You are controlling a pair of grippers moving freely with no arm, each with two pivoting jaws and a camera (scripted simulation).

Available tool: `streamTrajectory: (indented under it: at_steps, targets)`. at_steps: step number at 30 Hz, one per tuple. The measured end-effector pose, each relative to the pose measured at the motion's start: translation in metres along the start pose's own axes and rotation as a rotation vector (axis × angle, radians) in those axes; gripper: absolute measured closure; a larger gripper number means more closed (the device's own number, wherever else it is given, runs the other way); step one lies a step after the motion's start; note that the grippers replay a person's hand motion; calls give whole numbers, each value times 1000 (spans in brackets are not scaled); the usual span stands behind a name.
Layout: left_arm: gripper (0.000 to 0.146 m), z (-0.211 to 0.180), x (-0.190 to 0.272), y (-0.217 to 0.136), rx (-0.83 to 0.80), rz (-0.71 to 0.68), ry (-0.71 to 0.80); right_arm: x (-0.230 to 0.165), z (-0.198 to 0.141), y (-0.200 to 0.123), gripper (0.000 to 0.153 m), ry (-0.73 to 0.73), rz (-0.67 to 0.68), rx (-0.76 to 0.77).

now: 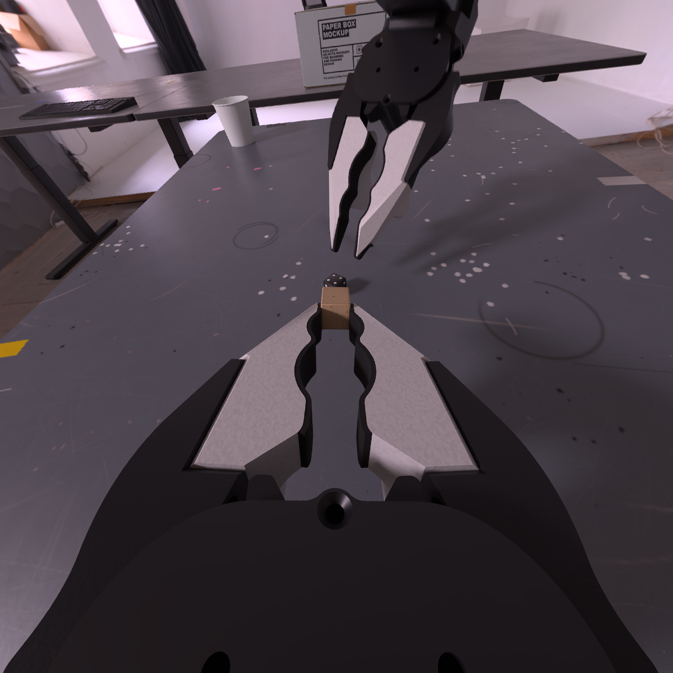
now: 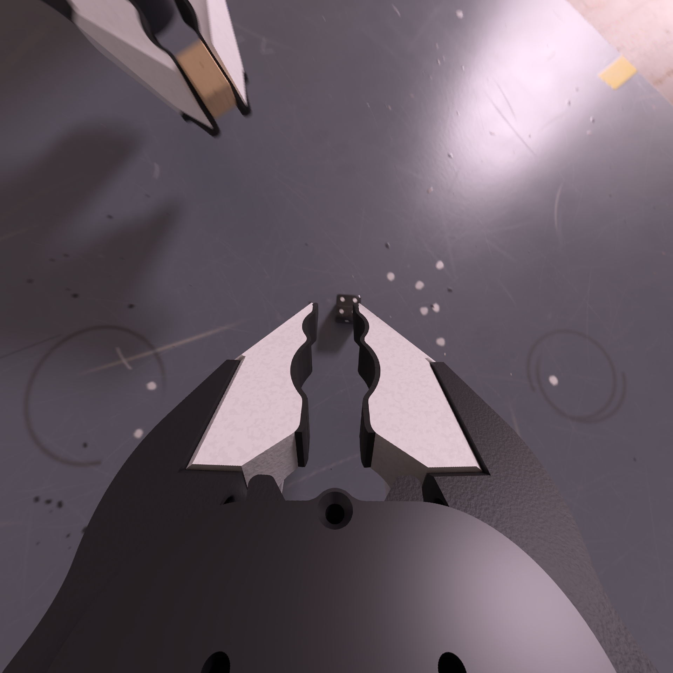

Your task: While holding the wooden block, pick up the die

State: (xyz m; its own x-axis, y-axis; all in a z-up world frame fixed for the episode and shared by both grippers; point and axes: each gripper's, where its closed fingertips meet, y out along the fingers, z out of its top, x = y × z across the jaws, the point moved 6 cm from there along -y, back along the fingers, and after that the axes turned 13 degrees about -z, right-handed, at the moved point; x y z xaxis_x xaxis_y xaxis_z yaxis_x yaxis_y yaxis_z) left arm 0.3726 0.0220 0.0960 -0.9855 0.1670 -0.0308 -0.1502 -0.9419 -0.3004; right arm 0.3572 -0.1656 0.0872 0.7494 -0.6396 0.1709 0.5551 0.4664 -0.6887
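My left gripper (image 1: pixel 335 316) is shut on a small wooden block (image 1: pixel 335 311) and holds it above the table; it also shows in the right wrist view (image 2: pixel 227 116) at the top left with the block (image 2: pixel 205 78). A small black die (image 1: pixel 334 280) with white pips lies on the grey table just beyond the block. My right gripper (image 1: pixel 346 251) hangs above the die, tips down, jaws a little apart and empty. In the right wrist view the die (image 2: pixel 345 309) lies below, between the tips of my right gripper (image 2: pixel 335 309), close to the right fingertip.
The grey table (image 1: pixel 145 327) is scratched and speckled with paint dots. A white paper cup (image 1: pixel 236 120) stands at its far left end. A white cardboard box (image 1: pixel 335 47) and a black keyboard (image 1: pixel 78 107) sit on desks behind. Yellow tape (image 1: pixel 12 347) marks the left edge.
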Motion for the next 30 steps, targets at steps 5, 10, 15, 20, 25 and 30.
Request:
streamTrajectory:
  at_steps: [5,10,15,20,25,30]
  targets:
    - [133,-1,0,-1,-4,-6,1,-5,-10,13,133,-9,-59,-46]
    - [133,1,0,-3,0,-3,8,-3,-10,21,131,-29,-111,-71]
    - [133,0,0,-3,-1,-1,8,1,-9,27,128,-14,-94,-72]
    - [133,0,-1,-3,-1,0,8,-1,-10,33,130,-3,-79,-79]
    - [133,0,0,-3,-1,-1,8,-4,-11,32,131,-3,-63,-68]
    - [133,0,0,-3,-3,-1,9,-6,-6,23,131,25,-21,7]
